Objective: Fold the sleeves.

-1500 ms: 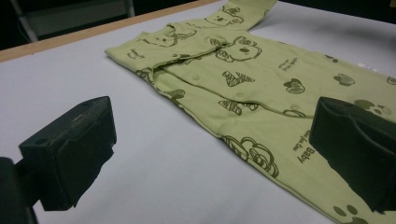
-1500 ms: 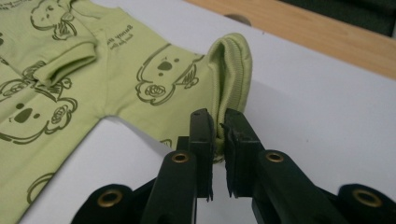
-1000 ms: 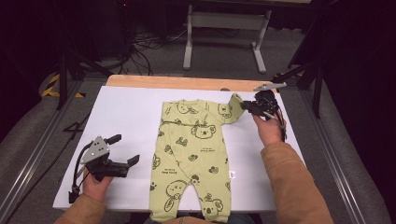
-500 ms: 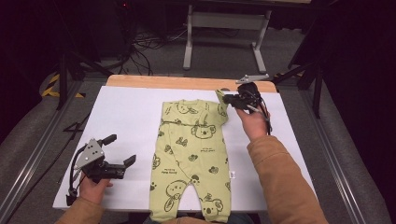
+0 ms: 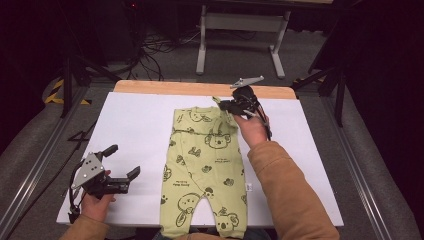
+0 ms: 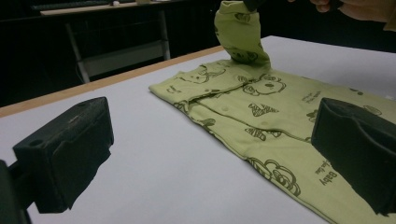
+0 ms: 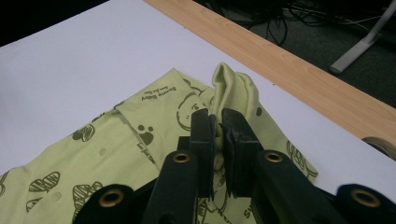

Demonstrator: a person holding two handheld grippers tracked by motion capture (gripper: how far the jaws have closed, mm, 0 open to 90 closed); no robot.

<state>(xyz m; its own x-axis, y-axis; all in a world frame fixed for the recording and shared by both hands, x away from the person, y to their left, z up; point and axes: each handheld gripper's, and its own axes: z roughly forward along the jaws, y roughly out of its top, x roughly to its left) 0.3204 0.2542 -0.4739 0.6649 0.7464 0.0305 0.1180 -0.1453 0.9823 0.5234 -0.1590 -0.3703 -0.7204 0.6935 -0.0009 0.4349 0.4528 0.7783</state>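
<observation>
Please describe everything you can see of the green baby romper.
The baby romper is light green, soft-looking fabric printed with dark koala and heart drawings. It lies flat, front up, on the white table cover, legs toward the person. One sleeve is lifted and pinched in the shut right gripper.

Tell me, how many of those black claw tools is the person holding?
2. The left gripper rests open on the white table, beside the green baby suit. The right gripper is at the suit's top, pinching its lifted sleeve.
</observation>
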